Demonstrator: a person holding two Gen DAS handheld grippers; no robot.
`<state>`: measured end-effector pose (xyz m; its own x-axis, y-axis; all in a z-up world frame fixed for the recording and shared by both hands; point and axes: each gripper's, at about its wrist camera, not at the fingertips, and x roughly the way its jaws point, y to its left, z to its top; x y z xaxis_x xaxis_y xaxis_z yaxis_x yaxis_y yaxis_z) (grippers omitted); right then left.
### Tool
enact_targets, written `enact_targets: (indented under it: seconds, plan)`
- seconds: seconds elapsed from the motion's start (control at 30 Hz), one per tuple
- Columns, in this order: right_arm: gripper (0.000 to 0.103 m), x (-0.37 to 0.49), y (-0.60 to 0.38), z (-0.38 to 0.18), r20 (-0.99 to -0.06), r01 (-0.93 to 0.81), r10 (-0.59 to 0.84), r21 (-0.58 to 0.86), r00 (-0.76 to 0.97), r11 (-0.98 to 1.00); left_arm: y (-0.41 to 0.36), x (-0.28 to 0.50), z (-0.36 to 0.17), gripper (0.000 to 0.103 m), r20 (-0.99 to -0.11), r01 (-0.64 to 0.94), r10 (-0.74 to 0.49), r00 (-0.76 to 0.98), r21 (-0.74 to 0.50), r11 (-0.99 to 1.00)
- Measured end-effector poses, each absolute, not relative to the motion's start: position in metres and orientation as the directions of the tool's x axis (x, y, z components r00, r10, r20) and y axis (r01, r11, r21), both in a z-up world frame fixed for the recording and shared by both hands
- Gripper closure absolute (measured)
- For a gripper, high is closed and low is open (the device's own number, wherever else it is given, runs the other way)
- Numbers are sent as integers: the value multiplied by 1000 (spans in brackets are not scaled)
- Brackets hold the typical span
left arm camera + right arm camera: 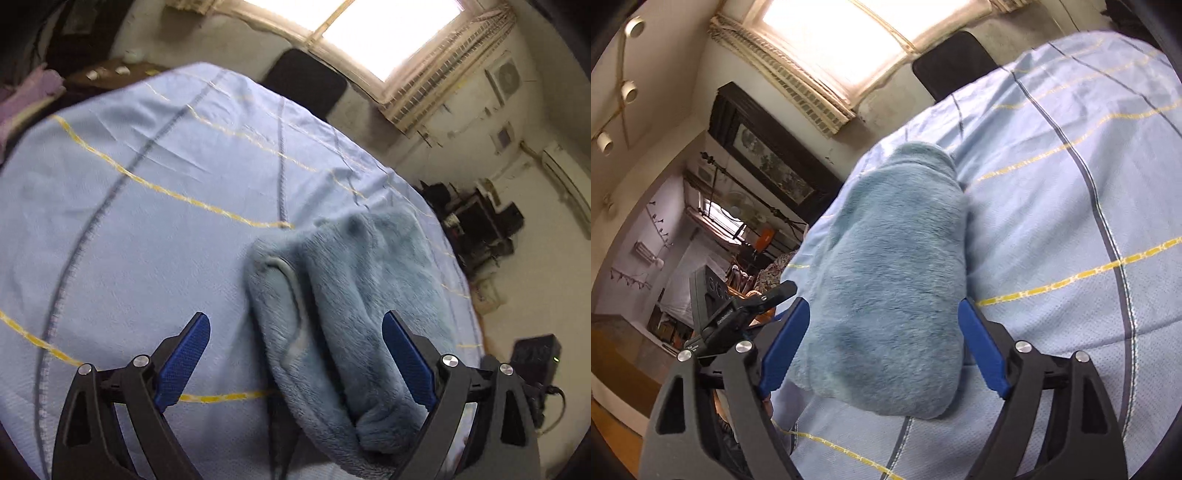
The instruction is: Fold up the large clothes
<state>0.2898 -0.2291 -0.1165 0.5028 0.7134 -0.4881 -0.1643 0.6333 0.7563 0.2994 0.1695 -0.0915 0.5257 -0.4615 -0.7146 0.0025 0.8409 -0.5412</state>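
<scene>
One fluffy blue garment (354, 295) lies folded into a thick bundle on one light blue bed sheet (129, 221) crossed by yellow and dark grey lines. The bundle sits near the sheet's edge. Two grippers are in view. The left gripper (295, 325) hangs above the bundle's edge, its two blue fingers (183, 360) spread wide and grasping nothing. The right gripper (884, 308) has its two blue fingers (984, 349) spread on either side of the garment (886, 280), not clenched on it.
</scene>
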Motion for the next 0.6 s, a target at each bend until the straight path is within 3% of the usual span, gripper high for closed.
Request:
enact_targets:
  seconds: [0.17, 0.37, 0.6]
  plan:
    - [20, 295, -226, -123, -509, -147, 708, 752, 489, 642, 140, 303, -107, 8, -744, 62, -491, 453, -523, 850]
    - [18, 309, -210, -131, -563, -141, 702, 728, 436, 671, 131, 306, -115, 8, -671, 87, -618, 409, -646, 758]
    - [15, 323, -203, -140, -563, -152, 731, 743, 386, 652, 101, 304, -112, 8, -707, 154, -552, 442, -546, 823]
